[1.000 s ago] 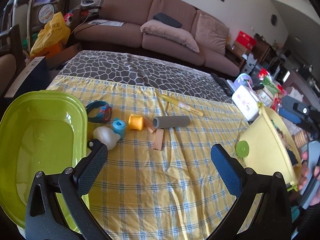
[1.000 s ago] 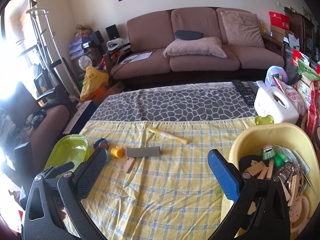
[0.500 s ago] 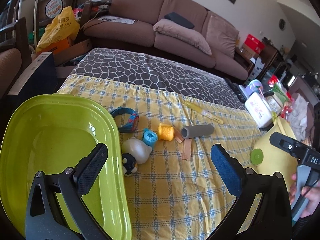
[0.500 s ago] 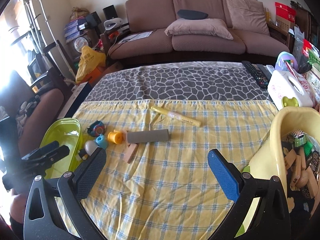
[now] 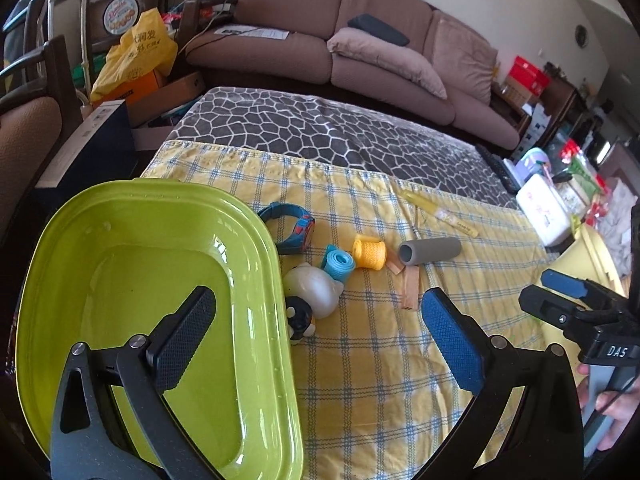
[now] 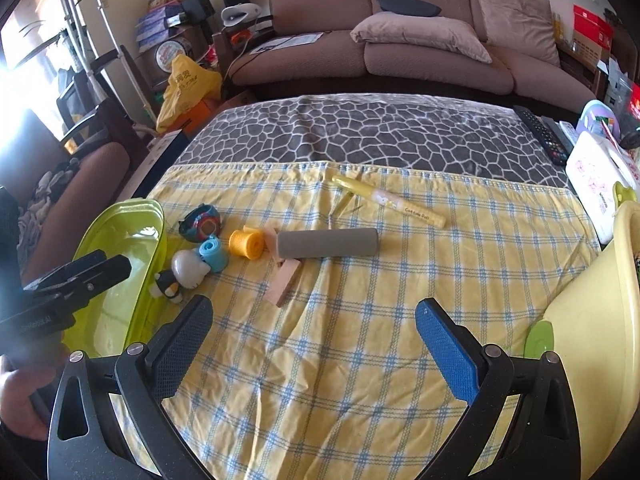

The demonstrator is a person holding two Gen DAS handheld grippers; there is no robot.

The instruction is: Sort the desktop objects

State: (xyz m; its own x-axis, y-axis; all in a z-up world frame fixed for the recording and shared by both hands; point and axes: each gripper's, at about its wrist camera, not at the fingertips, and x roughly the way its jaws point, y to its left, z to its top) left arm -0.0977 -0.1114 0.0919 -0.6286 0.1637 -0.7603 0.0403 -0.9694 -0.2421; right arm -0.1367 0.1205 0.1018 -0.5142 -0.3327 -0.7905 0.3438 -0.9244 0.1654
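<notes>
Both grippers are spread wide with nothing between the fingers. Left gripper (image 5: 316, 332) hangs over the near right rim of the green tub (image 5: 120, 240), which has nothing in it. Right gripper (image 6: 312, 336) floats above bare yellow checked cloth (image 6: 360, 380) on the bench, with the yellow tub (image 6: 600, 300) just off to its right.

Stuff to sort sits in a loose cluster past the left gripper, hugging the green tub's right side: a tiny penguin (image 5: 300, 316) touching a white figure (image 5: 314, 288), then a blue roll (image 5: 338, 262) and a yellow spool (image 5: 370, 254) side by side. Blue watch (image 5: 294, 230) lies behind those, right by the tub rim. Further right a grey tube (image 5: 430, 250) lies on its side, with a wood block (image 5: 411, 294) in front of it. Yellow pen (image 6: 390, 200) lies apart, nearer the grey patterned cloth (image 6: 380, 136).

Sofa (image 6: 400, 28) sits way back behind the bench.
</notes>
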